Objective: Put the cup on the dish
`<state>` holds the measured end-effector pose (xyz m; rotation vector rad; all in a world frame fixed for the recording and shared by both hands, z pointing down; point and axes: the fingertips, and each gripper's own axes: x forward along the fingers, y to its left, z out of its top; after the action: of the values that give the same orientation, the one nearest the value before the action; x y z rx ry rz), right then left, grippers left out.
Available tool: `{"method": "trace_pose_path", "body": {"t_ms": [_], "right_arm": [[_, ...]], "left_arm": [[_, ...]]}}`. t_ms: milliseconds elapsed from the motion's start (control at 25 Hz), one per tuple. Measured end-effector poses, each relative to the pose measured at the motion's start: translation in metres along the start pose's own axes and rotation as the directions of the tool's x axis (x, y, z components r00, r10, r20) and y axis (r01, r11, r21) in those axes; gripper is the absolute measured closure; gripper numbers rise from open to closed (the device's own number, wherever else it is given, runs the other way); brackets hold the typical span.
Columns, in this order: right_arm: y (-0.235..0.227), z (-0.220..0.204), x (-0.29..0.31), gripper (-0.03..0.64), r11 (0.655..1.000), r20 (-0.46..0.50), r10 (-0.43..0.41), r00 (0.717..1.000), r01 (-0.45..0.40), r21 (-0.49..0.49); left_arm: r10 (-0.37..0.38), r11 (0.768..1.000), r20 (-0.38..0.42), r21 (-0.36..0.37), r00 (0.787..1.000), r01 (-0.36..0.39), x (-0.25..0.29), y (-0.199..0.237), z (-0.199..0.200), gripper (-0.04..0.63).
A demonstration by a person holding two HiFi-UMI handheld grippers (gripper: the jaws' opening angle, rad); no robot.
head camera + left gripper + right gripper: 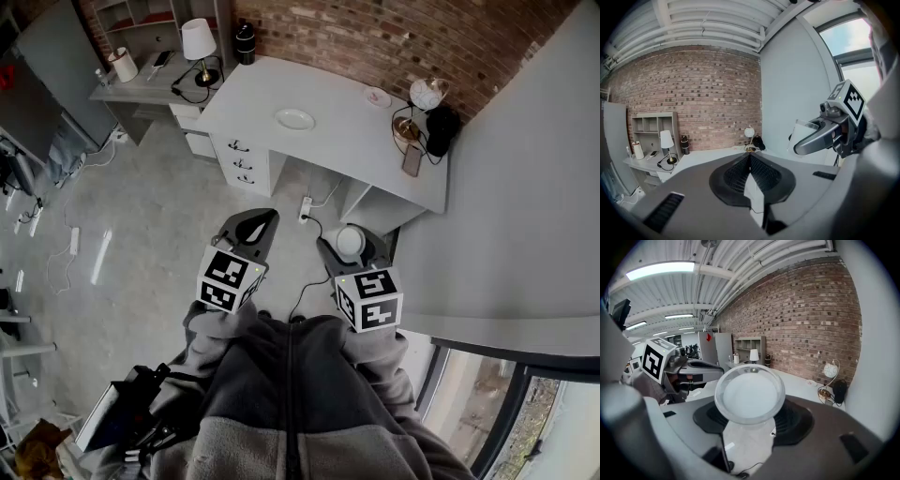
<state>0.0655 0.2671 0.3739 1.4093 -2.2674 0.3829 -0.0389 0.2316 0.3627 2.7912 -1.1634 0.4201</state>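
So, cup: the translucent white round cup [350,239] was off the surface, held in the air over the grey concrete floor [141,234], in front of the surface's front edge and well apart from the dish.
Right tool: the right tool [352,249] had its jaws spread wide and closed on the cup [749,394], one jaw on each side of it; the cup's round rim showed above the jaws.
Left tool: the left tool [750,158] had its jaws brought together at the tips with nothing between them; it hung just beside the right tool [806,143], to that tool's left, also over the floor.
Dish: the small white oval dish [294,119] lay flat on the white L-shaped surface [328,141], in its left half, about midway between front and back edge, with bare top all round it.
Back edge: a small pinkish saucer [378,97] and a globe lamp on a brass foot [427,92] stood by the red brick wall [375,37], near the surface's right corner.
Left end: a black flask [245,42] stood at the back left corner; a white-shaded table lamp [198,42] stood on the lower grey side desk [141,89] beyond.
Floor: a white power strip [305,208] lay below the surface's front edge.
Person: grey fleece sleeves [216,328] ran up to both tools.
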Motion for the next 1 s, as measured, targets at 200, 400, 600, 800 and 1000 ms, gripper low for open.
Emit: {"method": "trace_pose_path", "body": {"t_ms": [200,400,600,800,1000], "right_arm": [[0.004,0.002,0.001,0.362,1.0,0.001,0.003,1.0,-0.003,-0.01],[0.011,0.001,0.003,0.36,1.0,-0.007,0.01,1.0,-0.01,-0.02],[0.009,0.0,0.009,0.36,1.0,-0.003,0.021,1.0,-0.021,-0.022],[0.031,0.0,0.006,0.36,1.0,-0.014,0.012,1.0,-0.012,-0.027],[0.041,-0.003,0.018,0.36,1.0,-0.043,0.008,0.999,-0.009,-0.013]], "left_arm": [[-0.012,1.0,-0.006,0.013,1.0,0.012,0.0,-0.002,-0.001,0.589],[-0.013,1.0,-0.015,0.019,1.0,0.014,-0.006,-0.002,-0.005,0.59],[-0.009,1.0,-0.027,0.013,1.0,0.01,-0.002,0.001,-0.011,0.59],[-0.018,1.0,-0.032,0.003,0.999,0.018,-0.023,0.004,-0.019,0.591],[-0.031,1.0,-0.049,-0.007,0.998,0.03,-0.028,0.016,-0.029,0.59]]}}
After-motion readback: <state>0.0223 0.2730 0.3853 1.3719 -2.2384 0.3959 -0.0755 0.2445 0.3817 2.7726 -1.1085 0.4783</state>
